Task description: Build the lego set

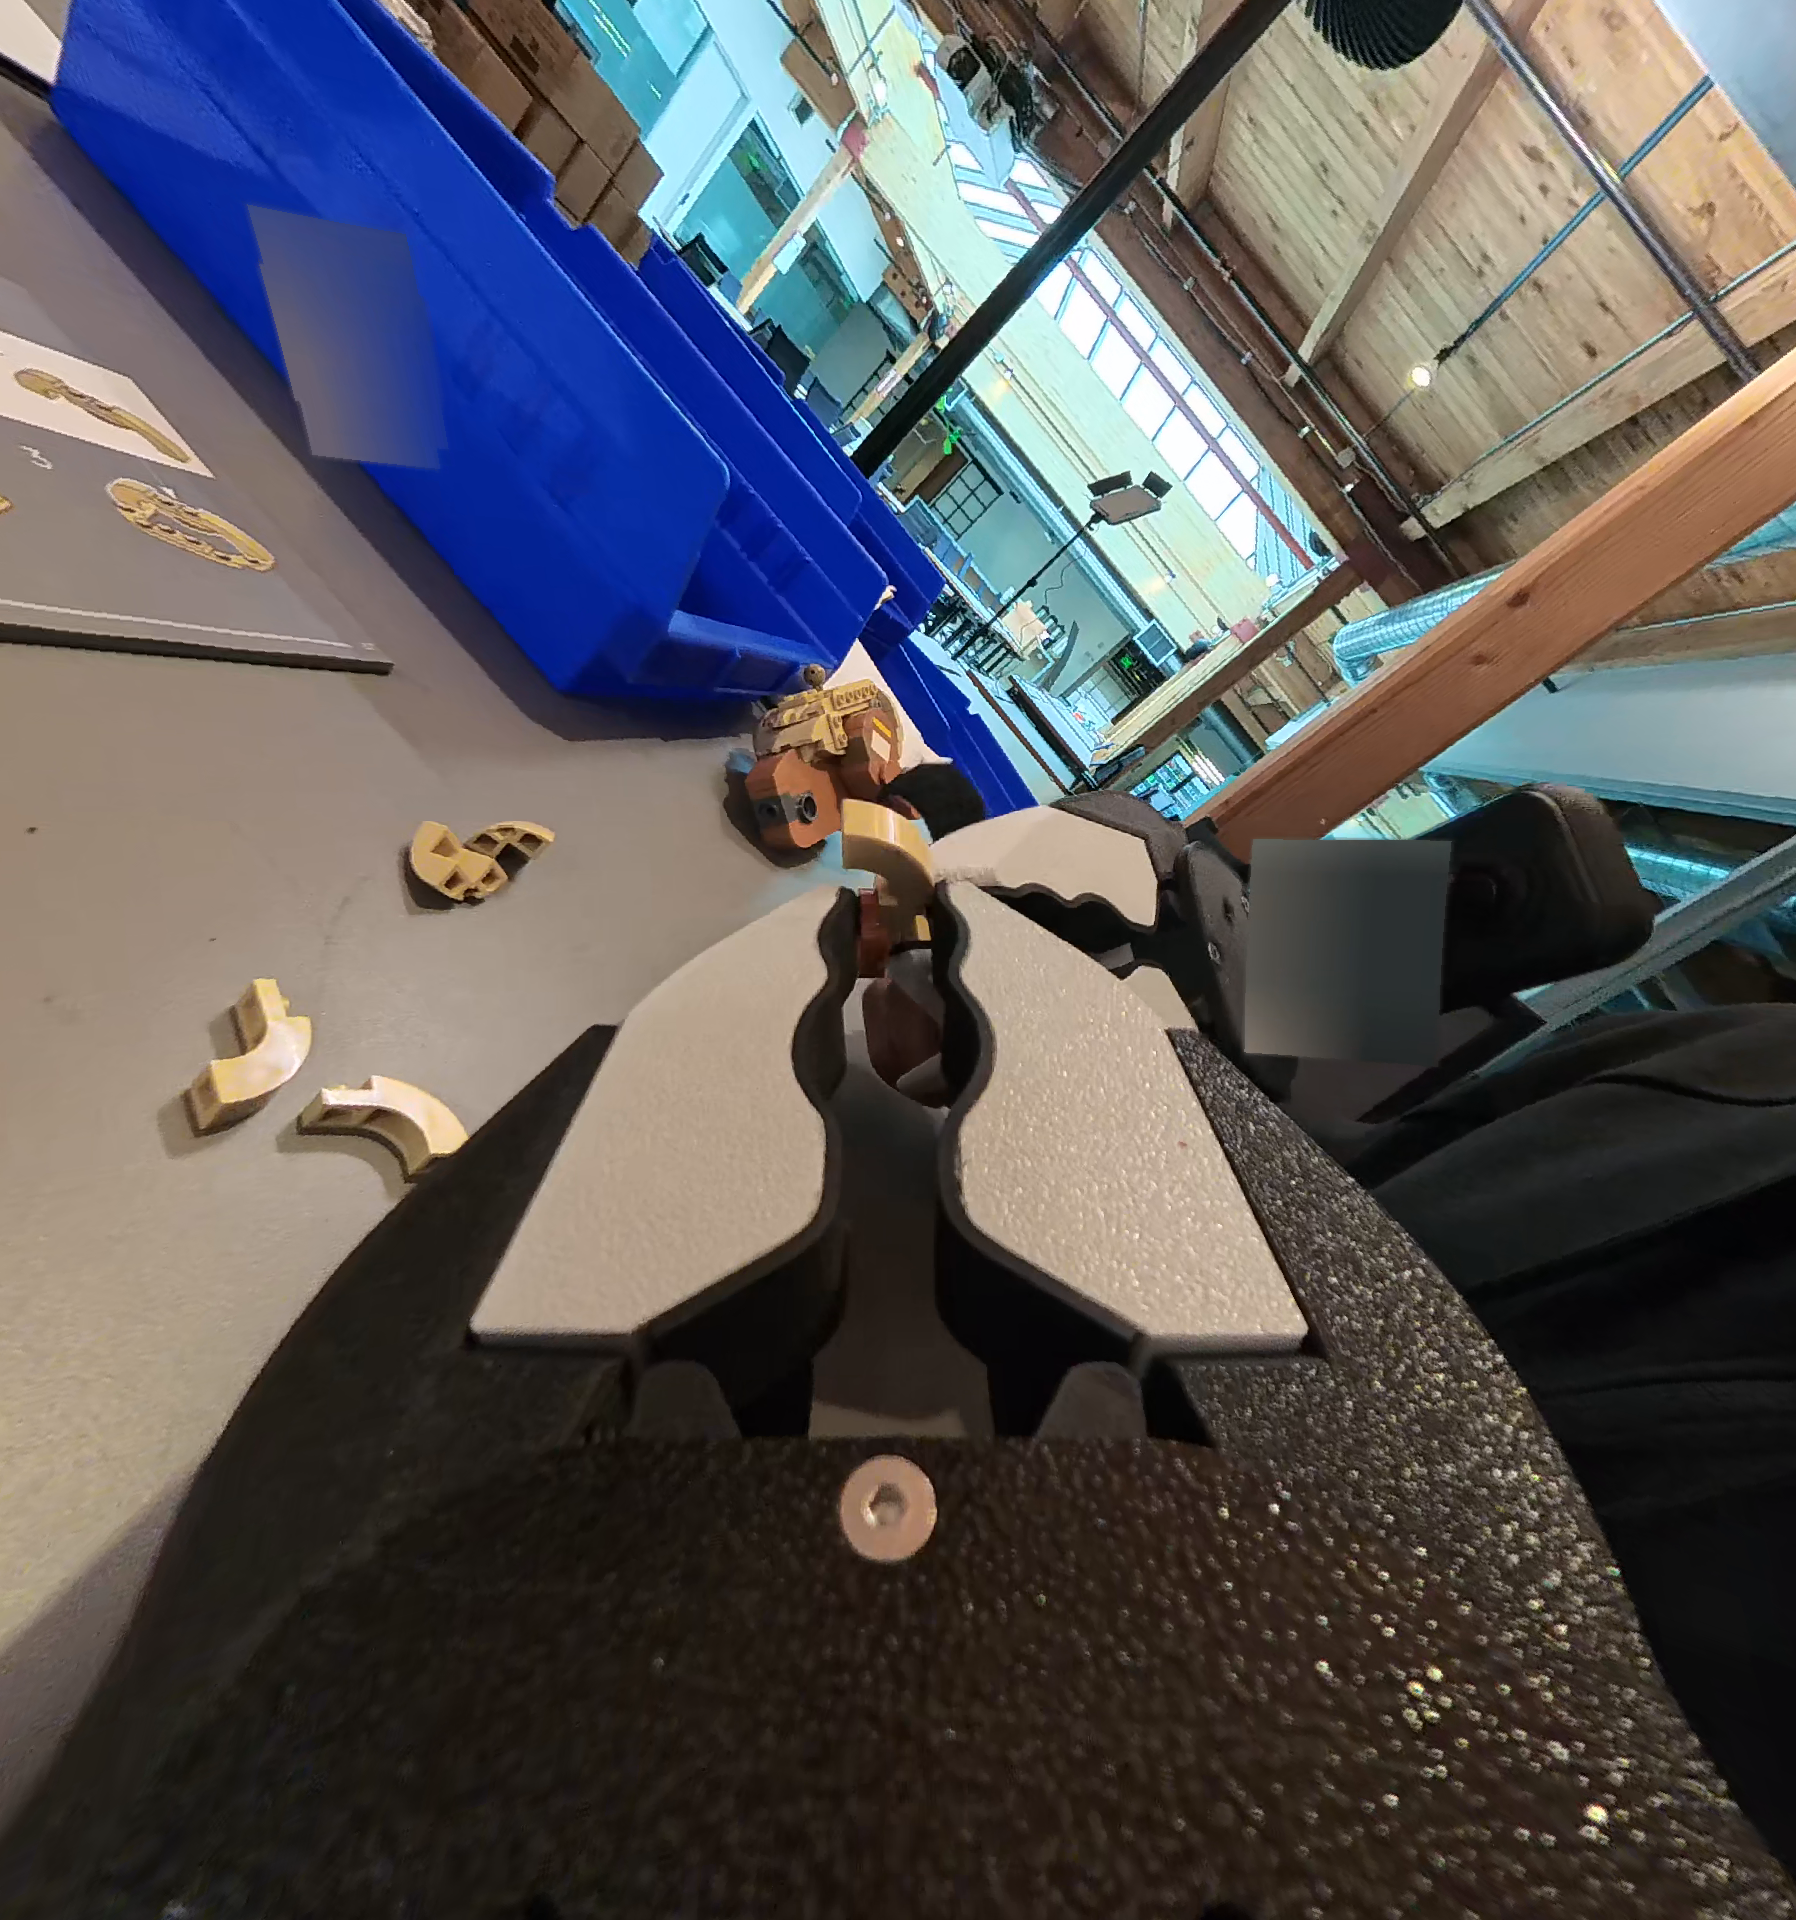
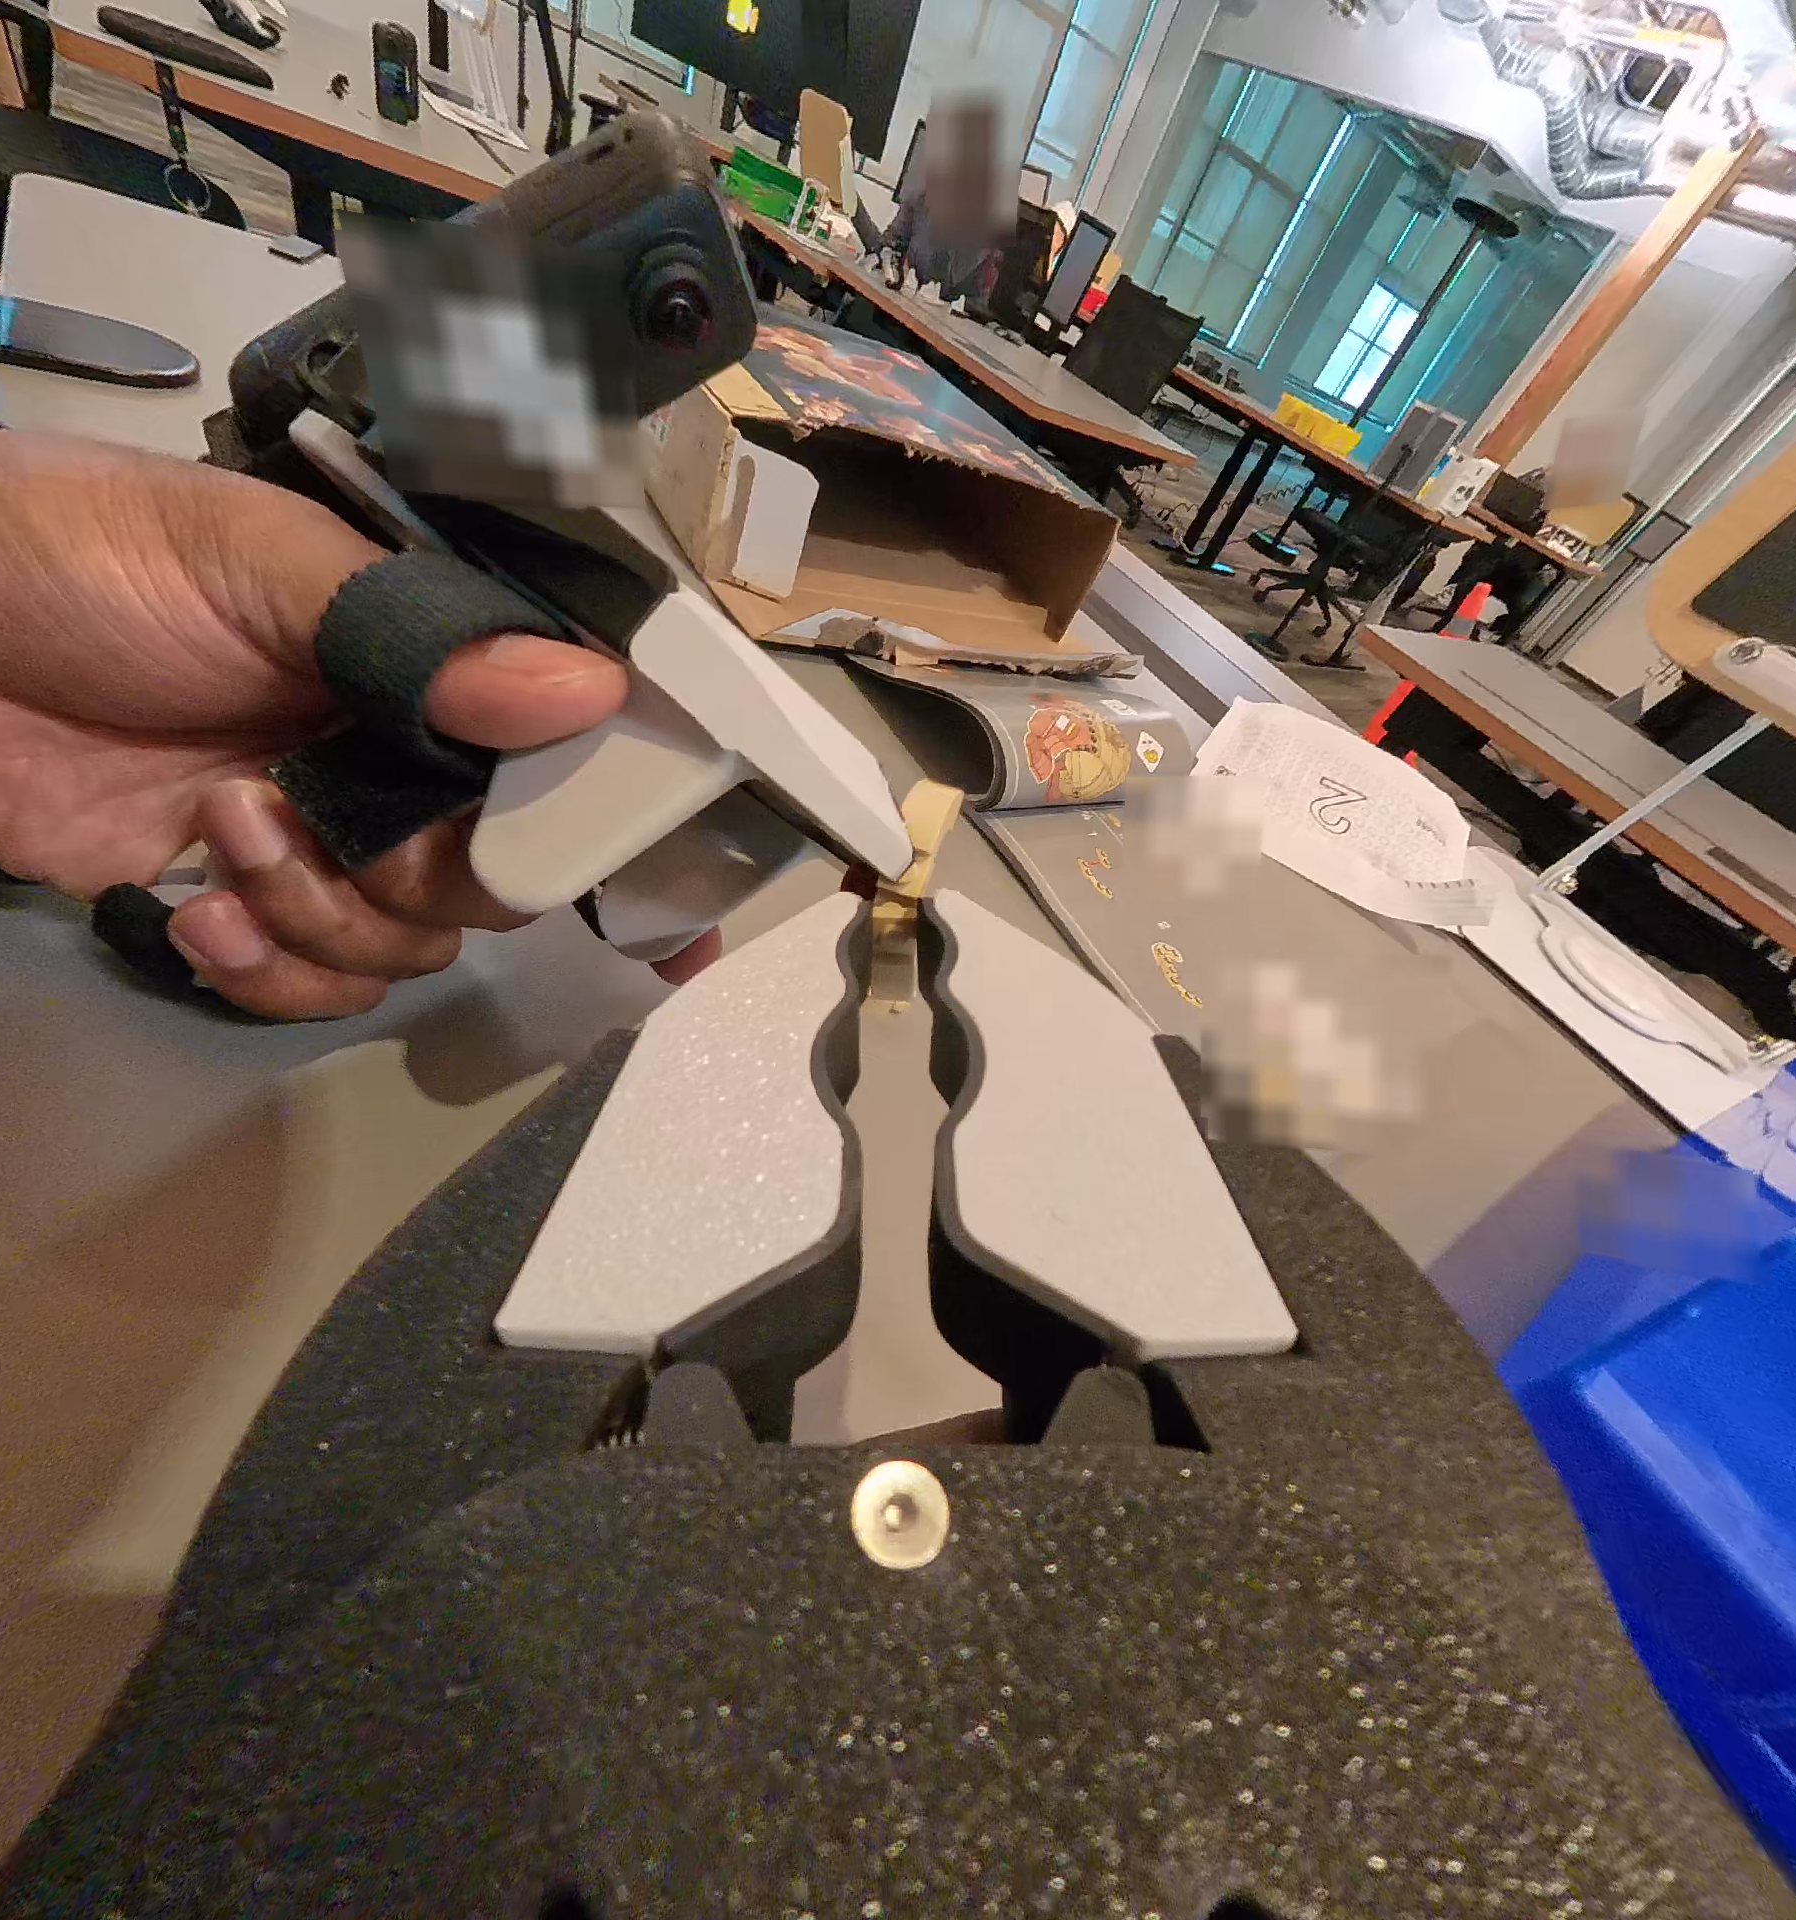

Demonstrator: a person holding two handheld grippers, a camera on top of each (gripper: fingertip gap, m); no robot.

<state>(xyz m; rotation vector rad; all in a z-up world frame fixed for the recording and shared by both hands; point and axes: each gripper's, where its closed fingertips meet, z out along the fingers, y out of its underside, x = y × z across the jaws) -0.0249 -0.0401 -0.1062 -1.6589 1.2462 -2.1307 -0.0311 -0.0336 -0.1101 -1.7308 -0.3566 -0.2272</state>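
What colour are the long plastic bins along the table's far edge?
Bright blue plastic bins; clearest in the left wrist view.

Both views bright, daylight from big windows (image 1: 1133,343) at 1 o'clock plus ceiling lights, soft shadows on the desk (image 1: 146,883), strong fisheye bending at the edges, slight motion blur near centre, distant room soft, speckle glare on the black gripper body.

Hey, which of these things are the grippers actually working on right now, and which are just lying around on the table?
In hand:
- left gripper and right gripper, both clamped on the tan and brown brick piece

Lying about:
- loose tan curved bricks
- brown brick model
- blue bins
- instruction booklet
- torn cardboard box
- white printed paper
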